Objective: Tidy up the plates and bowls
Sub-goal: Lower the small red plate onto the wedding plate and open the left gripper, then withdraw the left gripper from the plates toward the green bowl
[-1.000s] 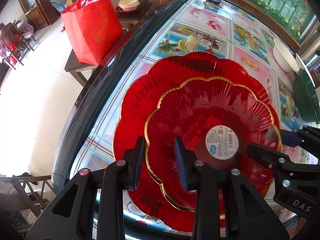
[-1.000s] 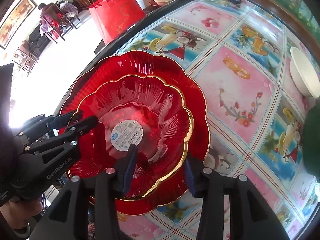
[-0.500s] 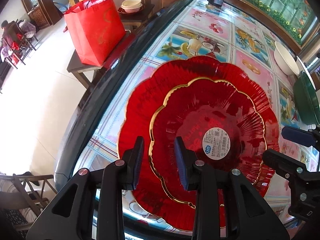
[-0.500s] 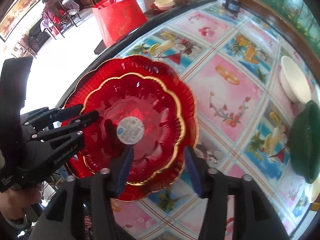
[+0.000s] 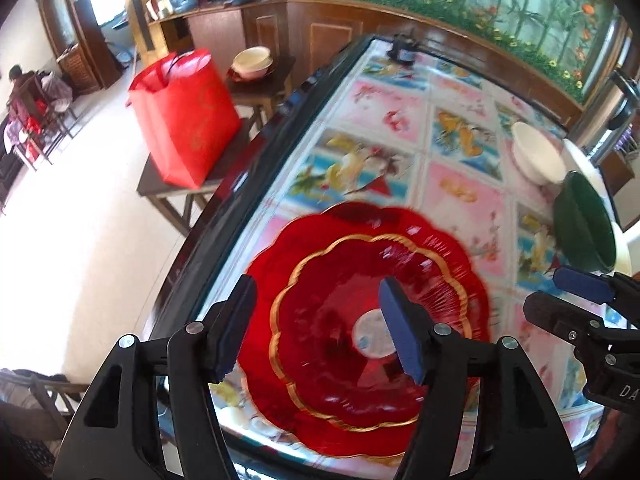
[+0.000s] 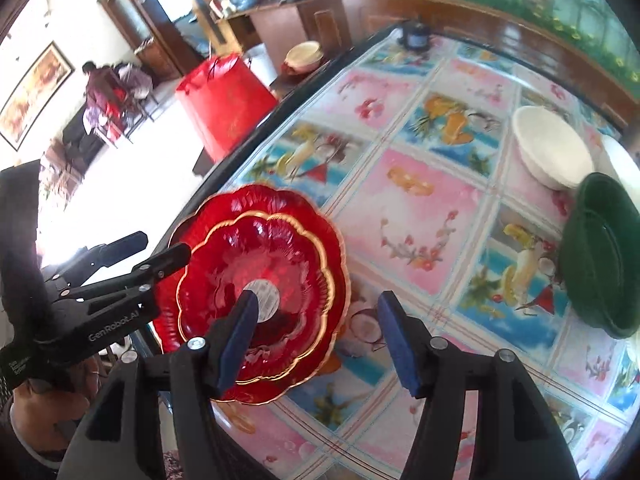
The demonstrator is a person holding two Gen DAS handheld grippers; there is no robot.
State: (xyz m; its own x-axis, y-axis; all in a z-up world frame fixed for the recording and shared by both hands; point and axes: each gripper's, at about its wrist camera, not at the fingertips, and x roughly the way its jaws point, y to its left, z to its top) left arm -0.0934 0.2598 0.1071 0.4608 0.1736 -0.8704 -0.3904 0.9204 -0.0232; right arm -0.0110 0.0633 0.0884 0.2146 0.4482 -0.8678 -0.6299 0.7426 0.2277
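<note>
Left wrist view shows your left tool (image 5: 316, 324) with its jaws spread apart, having just been opening, and nothing pinched between them. Below it the small red plate (image 5: 340, 344) sits nested face up in the large red plate (image 5: 472, 280), both flat on the counter (image 5: 460, 184) close to its near left edge. Both plates are round and scalloped, so neither has a long axis; a white round sticker (image 5: 370, 338) marks the middle of the small one.

From the right wrist view, your right tool (image 6: 316, 330) is likewise released, jaws just opened, with only the patterned counter cloth and the right rim of the plates showing between them. Its left finger (image 6: 240, 332) overlaps the sticker in the picture, but the pads grip nothing. Your left tool appears at the left of this view, beside the plates' left rim.

Toward the far right of the counter a white bowl (image 6: 552, 152) rests, and just nearer than it a dark green bowl (image 6: 600, 252). A red bag (image 5: 184, 116) stands on a low bench beyond the counter's left edge.
</note>
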